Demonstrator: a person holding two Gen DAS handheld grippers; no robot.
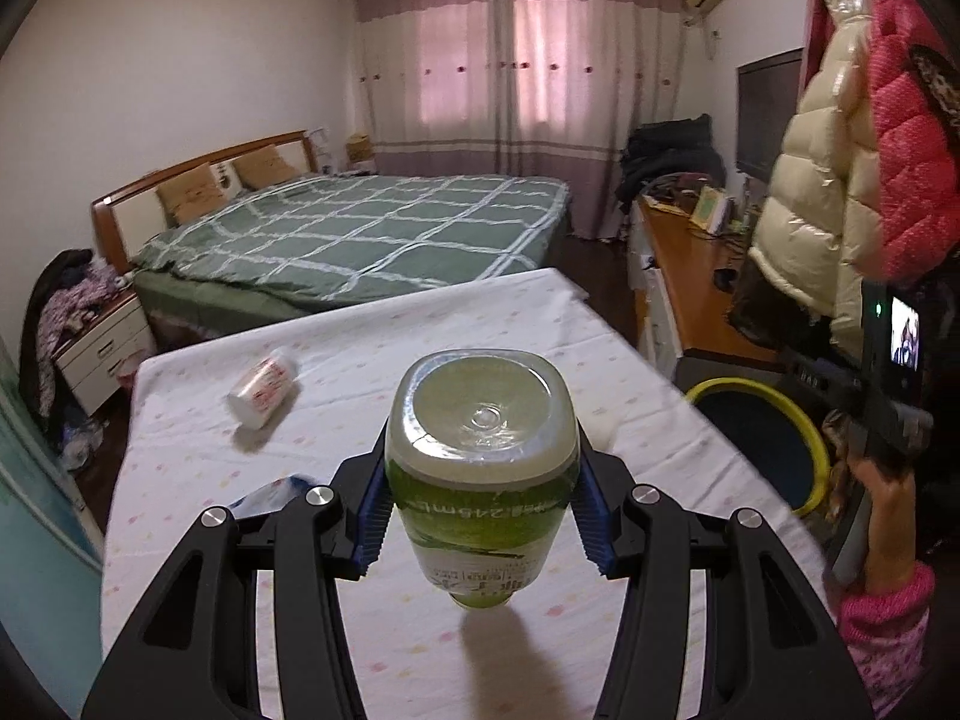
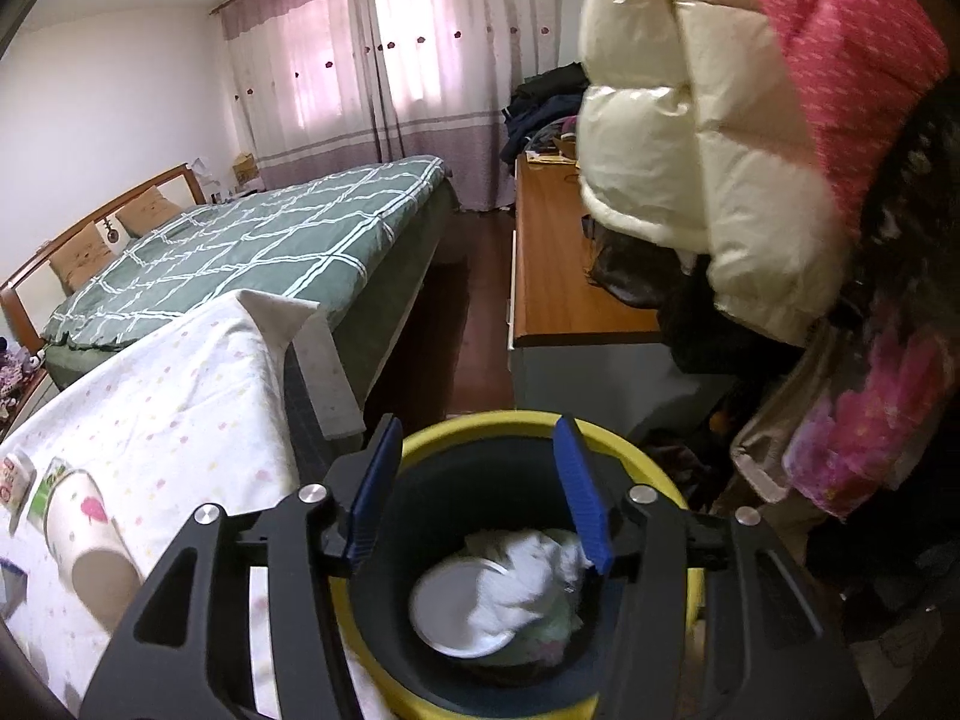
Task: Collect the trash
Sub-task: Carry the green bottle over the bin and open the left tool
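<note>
Bottle (image 1: 480, 468) clamped between the blue pads (image 1: 373, 516) of the left gripper (image 1: 480, 510), base turned toward the camera, green label and narrow end pointing down, shadow thrown on the cloth just below. Lifted clear of the table (image 1: 420, 324), which spreads ahead under a white dotted cloth. Ahead and left of the left gripper, a paper cup (image 1: 262, 385) lying on its side; nearer on the left, a blue-and-white scrap (image 1: 270, 495) partly hidden behind the gripper's arm. Off to the right, beyond the table edge, a yellow-rimmed bin (image 1: 774, 438), with the right hand (image 1: 882, 480) above it.

Right gripper (image 2: 477, 492) spread wide, holding nothing, poised directly over the bin (image 2: 660, 480). Below and between the blue fingers (image 2: 582, 498), white crumpled paper (image 2: 528, 582) and a white round lid (image 2: 444, 606) resting on the bin's dark liner. Left of the right gripper, the table (image 2: 180, 396) with a second paper cup (image 2: 90, 546) on its side, mouth toward the camera, and a small green-and-white carton (image 2: 51, 489) just beyond it. Further ahead, a bed (image 2: 252, 240) with a green checked cover.
</note>
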